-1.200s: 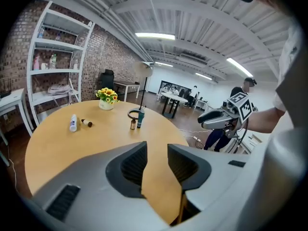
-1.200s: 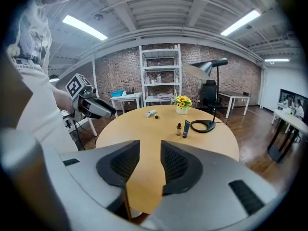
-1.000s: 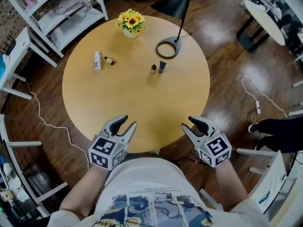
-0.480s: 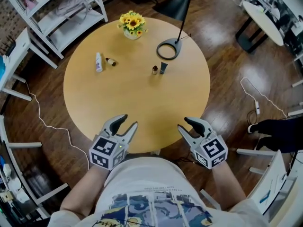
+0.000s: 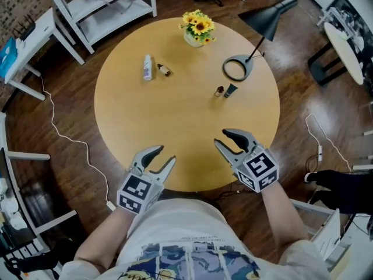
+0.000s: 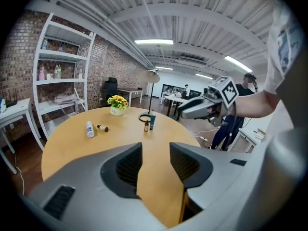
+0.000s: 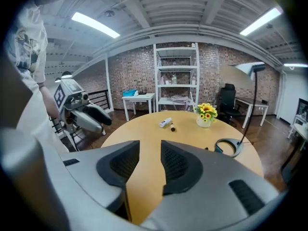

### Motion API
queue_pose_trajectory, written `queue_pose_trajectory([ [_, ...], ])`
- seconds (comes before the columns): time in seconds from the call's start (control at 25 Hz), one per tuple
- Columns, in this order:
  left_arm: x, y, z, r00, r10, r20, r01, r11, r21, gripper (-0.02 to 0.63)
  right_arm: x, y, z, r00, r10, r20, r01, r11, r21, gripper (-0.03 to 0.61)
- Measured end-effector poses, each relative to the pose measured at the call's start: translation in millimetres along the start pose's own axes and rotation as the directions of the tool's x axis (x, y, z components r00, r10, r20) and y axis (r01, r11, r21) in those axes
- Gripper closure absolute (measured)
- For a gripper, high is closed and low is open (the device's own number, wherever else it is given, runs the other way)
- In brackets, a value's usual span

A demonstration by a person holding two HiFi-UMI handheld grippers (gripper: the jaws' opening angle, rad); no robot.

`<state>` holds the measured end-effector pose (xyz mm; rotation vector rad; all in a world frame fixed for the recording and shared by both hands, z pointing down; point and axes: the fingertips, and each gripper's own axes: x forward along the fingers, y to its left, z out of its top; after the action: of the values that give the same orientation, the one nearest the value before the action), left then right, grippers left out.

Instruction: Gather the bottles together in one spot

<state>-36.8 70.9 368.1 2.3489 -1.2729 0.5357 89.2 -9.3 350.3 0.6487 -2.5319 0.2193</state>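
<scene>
On the round wooden table (image 5: pixel 175 127), a white bottle (image 5: pixel 147 67) and a small brown bottle (image 5: pixel 164 70) lie side by side at the far left. A second small brown bottle (image 5: pixel 220 91) and a dark teal bottle (image 5: pixel 231 90) stand upright together near the lamp's ring base (image 5: pixel 238 69). My left gripper (image 5: pixel 165 155) is at the table's near edge; its jaws have just been opening, and they stand open with nothing between them. To its right, my right gripper (image 5: pixel 221 137) is over the near part of the table, also open and empty. The left gripper view shows both pairs, the white bottle (image 6: pixel 89 129) and the teal one (image 6: pixel 152 121).
A vase of yellow flowers (image 5: pixel 197 28) stands at the table's far edge. The black lamp shade (image 5: pixel 269 13) hangs over the far right. White shelving (image 5: pixel 99 2) and small white tables ring the table. A white cable (image 5: pixel 70 144) trails over the wooden floor at the left.
Both grippers have moved forward, the right one further, from beyond the rim to over the tabletop. The left jaws stand a little wider. The head view has shifted, so the table sits more to the right.
</scene>
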Motion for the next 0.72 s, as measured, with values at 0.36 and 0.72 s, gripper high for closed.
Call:
queue_pose_trajectory([
  [0.36,-43,87,-38,0.999,0.041,0.010,-0.040,0.995,-0.086,0.449,200,-30,55,0.966,0.143,-0.217,-0.153,0.988,-0.034,0.349],
  [0.72,-72,144,-75,0.996,0.077,0.032,-0.070,0.980,-0.187,0.449,366,-104,75,0.863,0.064,-0.501,-0.177,0.967,-0.182,0.377],
])
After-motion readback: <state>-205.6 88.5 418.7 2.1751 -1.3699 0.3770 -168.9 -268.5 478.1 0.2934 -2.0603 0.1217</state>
